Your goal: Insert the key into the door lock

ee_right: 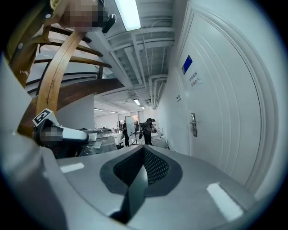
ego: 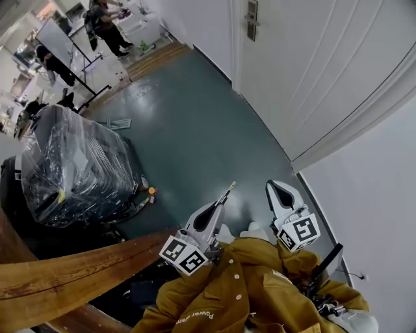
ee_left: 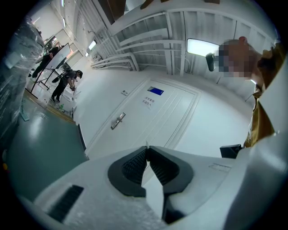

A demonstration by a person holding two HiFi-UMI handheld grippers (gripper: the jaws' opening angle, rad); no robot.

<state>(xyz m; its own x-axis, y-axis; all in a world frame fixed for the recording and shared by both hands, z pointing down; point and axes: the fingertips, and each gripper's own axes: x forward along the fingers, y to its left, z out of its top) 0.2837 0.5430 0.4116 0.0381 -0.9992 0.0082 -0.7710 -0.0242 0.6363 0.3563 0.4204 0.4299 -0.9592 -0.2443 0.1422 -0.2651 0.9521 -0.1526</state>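
Observation:
The white door (ego: pixel 312 71) stands shut at the upper right of the head view, with its metal lock plate and handle (ego: pixel 251 19) far off near the top. My left gripper (ego: pixel 221 203) is shut on a small key (ego: pixel 229 188) whose tip sticks out past the jaws toward the door. In the left gripper view the key (ee_left: pixel 146 145) shows as a thin sliver at the closed tips, and the lock (ee_left: pixel 118 120) lies well ahead, up and to the left. My right gripper (ego: pixel 276 188) is shut with nothing in it, beside the left one. The right gripper view shows the lock (ee_right: pixel 193 124) on the door at the right.
A dark load wrapped in plastic film (ego: pixel 71 162) stands on the green floor (ego: pixel 195 130) at the left. A curved wooden rail (ego: pixel 71 279) runs across the lower left. People (ego: pixel 104 23) and a whiteboard (ego: pixel 55 39) are far back. A white wall (ego: pixel 377 214) is at the right.

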